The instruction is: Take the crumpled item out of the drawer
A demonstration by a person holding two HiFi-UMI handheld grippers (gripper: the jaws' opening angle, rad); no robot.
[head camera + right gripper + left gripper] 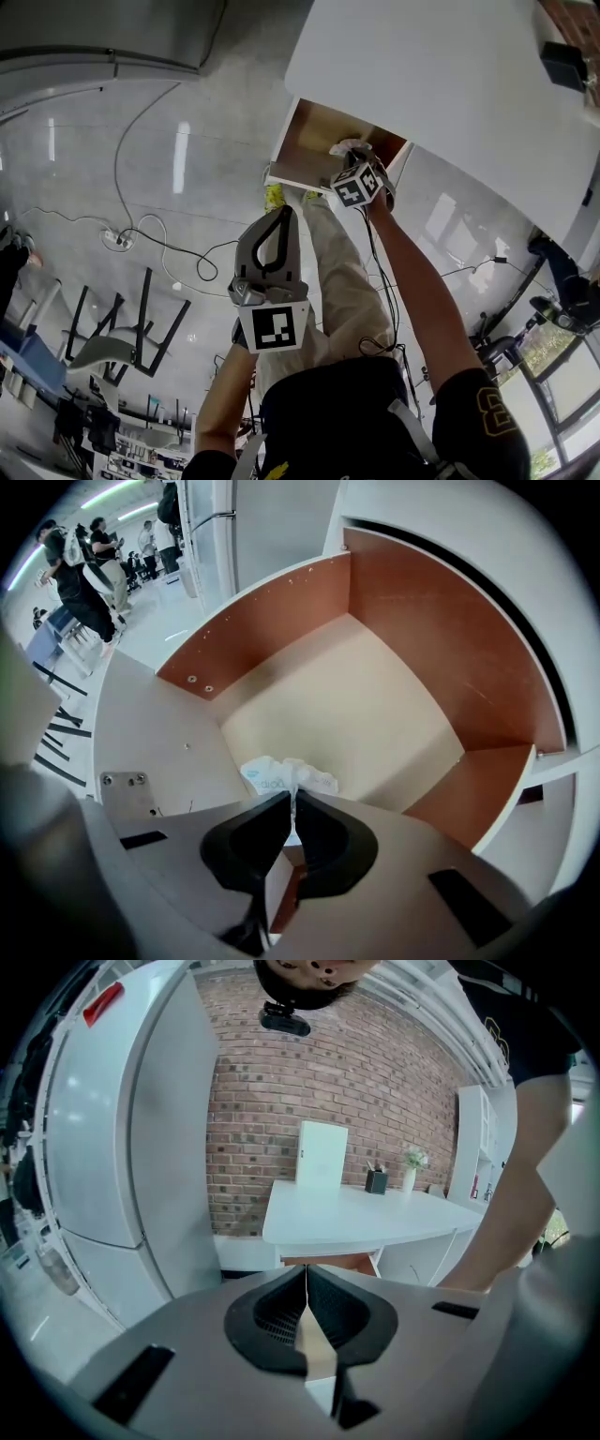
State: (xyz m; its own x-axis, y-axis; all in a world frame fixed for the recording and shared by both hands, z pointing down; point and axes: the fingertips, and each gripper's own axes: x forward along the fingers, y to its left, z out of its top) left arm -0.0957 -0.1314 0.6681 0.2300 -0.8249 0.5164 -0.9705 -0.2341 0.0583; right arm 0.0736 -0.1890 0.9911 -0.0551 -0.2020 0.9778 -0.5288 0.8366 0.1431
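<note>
The drawer [281, 611] is pulled open from under the white surface [441, 84]. It has brown walls and a pale bottom. The crumpled item [286, 772] is inside the drawer, close to one side wall. It is white and scrunched up, with a bit of blue print on it. The right tool [291, 803] points almost straight down into the drawer. Its two jaws are squeezed nearly together and they are pinching the top of the crumpled item, so a thin bit of white sits between them. The person's bare arm [422, 291] stretches out to the drawer to hold this tool there. The left tool [306, 1279] is outside the drawer, well back from it and near the person's body. Its jaws are pressed together and there is nothing between them. Under the drawer is a shiny grey floor [141, 169] with a thin cable [122, 141] lying on it. Far past the drawer, some people [89, 560] are standing.
</note>
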